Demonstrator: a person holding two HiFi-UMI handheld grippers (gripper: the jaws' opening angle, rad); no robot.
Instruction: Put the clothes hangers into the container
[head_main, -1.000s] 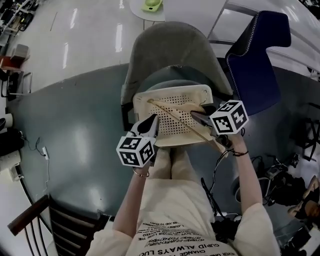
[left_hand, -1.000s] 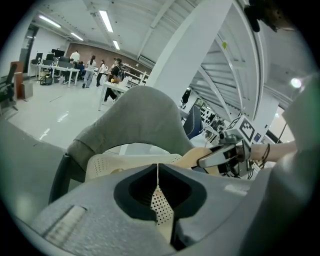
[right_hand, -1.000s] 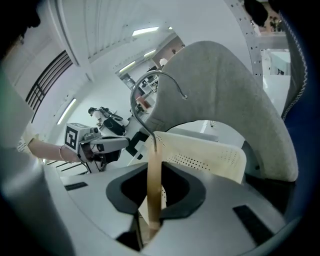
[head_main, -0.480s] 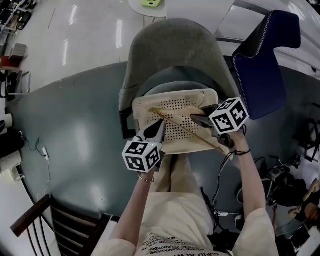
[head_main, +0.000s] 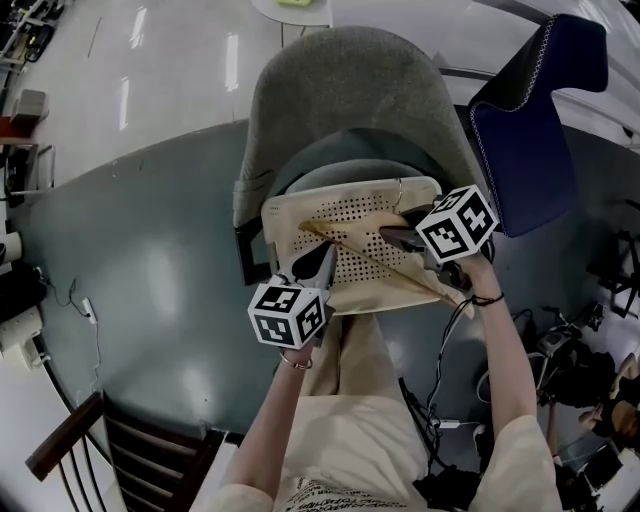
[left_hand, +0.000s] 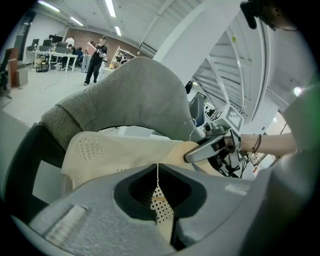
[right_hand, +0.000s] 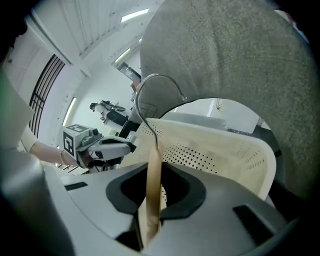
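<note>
On the seat of a grey, coarse-weave upholstered chair (head_main: 340, 90), in the middle of the head view, sits the container (head_main: 350, 210), a cream plastic basket with rounded corners and rows of small punched holes. A clothes hanger (head_main: 365, 250) of pale smooth wood lies slantwise across it, its bent wire hook (right_hand: 156, 75) arching over the far rim. The right claw (head_main: 390, 235) is clamped on the hanger's wooden bar. The left claw (head_main: 318, 262) is pinched on the basket's near wall. Each carries a cube (head_main: 288, 312) of black-and-white square markers. No lettering is legible.
</note>
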